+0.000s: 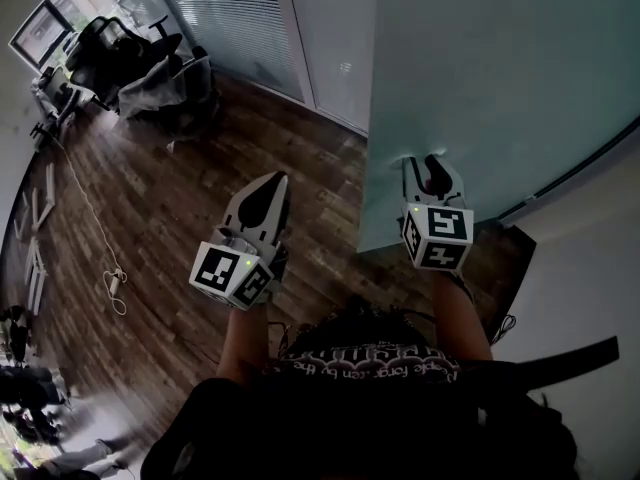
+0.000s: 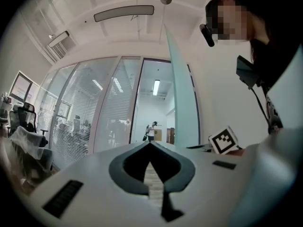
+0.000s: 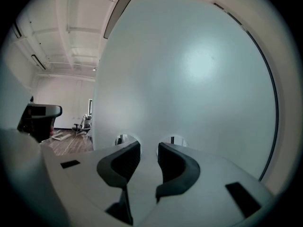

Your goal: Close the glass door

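Left gripper [image 1: 280, 180] jaws pressed together, empty. Right gripper [image 1: 432, 164] jaws spread, facing frosted glass door [image 1: 480, 78]; contact unclear, door top cut off.

Head view steeply down; gripper views forward; all share glass door [image 1: 480, 68].

Chairs [image 1: 112, 56] are grouped left of the blinds [image 1: 235, 13]. A white cable [image 1: 114, 284] is strewn over the wood floor [image 1: 180, 208] below the blinds.
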The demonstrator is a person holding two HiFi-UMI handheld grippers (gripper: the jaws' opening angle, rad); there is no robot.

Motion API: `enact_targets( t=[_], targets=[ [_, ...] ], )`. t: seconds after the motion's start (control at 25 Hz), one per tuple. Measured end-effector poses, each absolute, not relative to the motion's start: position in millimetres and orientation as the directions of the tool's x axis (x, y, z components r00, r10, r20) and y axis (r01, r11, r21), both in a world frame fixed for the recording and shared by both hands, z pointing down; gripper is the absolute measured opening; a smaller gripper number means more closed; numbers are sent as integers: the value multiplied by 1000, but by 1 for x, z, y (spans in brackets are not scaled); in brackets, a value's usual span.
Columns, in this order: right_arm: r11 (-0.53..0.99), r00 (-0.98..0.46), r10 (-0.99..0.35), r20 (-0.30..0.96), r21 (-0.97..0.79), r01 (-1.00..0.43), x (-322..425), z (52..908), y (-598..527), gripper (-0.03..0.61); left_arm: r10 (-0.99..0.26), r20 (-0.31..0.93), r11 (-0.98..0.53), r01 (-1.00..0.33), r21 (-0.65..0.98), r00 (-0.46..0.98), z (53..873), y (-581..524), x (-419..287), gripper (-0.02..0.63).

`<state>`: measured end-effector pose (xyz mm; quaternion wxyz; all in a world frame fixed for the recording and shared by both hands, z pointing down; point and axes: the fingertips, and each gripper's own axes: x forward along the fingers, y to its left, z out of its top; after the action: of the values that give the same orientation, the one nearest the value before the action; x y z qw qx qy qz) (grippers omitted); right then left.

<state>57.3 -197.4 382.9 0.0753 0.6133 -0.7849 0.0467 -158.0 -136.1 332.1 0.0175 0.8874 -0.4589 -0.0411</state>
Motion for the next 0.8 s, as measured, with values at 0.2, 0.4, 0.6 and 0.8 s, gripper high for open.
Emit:
enact_targets(
  t=[0.2, 0.4, 0.6, 0.8],
  targets=[
    [242, -235, -956, 174, 21, -970, 53, 383, -232, 117, -813, -63, -582, -812, 45, 579, 329, -173, -154, -9],
    [233, -226, -959, 172, 23, -972, 51, 379, -261, 115, -819, -56, -574, -817, 59, 571, 328, -205, -161, -9],
    [203, -197, -969, 151, 23, -979, 48, 382, -292, 115, -797, -48, -604, -796, 53, 602, 336, -243, -164, -9],
    [170, -165, -974, 155, 19, -985, 44, 383, -326, 115, -772, -60, -635, -770, 58, 633, 336, -297, -177, -9]
  ],
)
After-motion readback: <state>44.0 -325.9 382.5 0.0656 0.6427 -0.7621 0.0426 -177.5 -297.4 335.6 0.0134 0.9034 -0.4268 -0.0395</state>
